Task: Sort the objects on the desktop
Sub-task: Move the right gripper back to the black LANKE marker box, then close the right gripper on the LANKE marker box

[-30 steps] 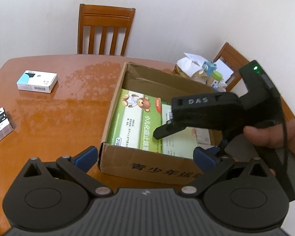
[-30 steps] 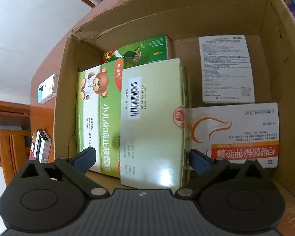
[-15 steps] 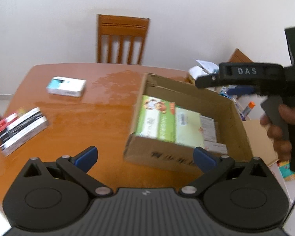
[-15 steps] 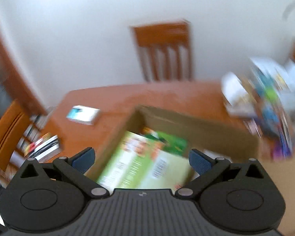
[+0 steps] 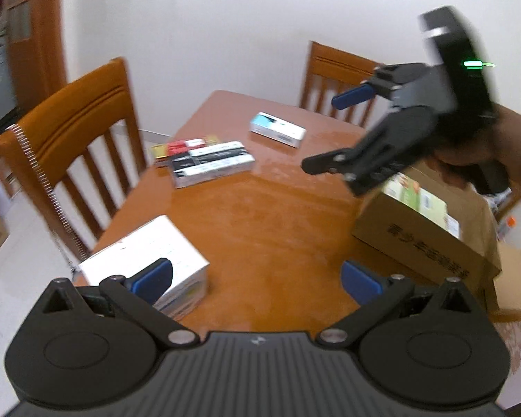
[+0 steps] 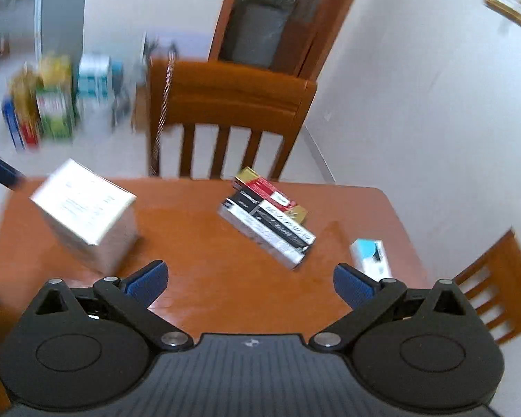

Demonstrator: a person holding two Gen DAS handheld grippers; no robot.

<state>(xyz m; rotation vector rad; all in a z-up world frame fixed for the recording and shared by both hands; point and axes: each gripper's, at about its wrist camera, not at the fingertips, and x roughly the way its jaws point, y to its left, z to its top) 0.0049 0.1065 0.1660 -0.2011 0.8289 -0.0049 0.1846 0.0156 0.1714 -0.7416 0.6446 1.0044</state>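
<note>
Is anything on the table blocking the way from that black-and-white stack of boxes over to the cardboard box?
Nothing visible on the table does. Bare tabletop lies between the stacked boxes and the cardboard box. Only the open right gripper hangs above that stretch.

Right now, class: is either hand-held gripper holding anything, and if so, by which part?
Nothing is held. The left hand-held gripper and the right hand-held gripper are both open and empty above the table.
</note>
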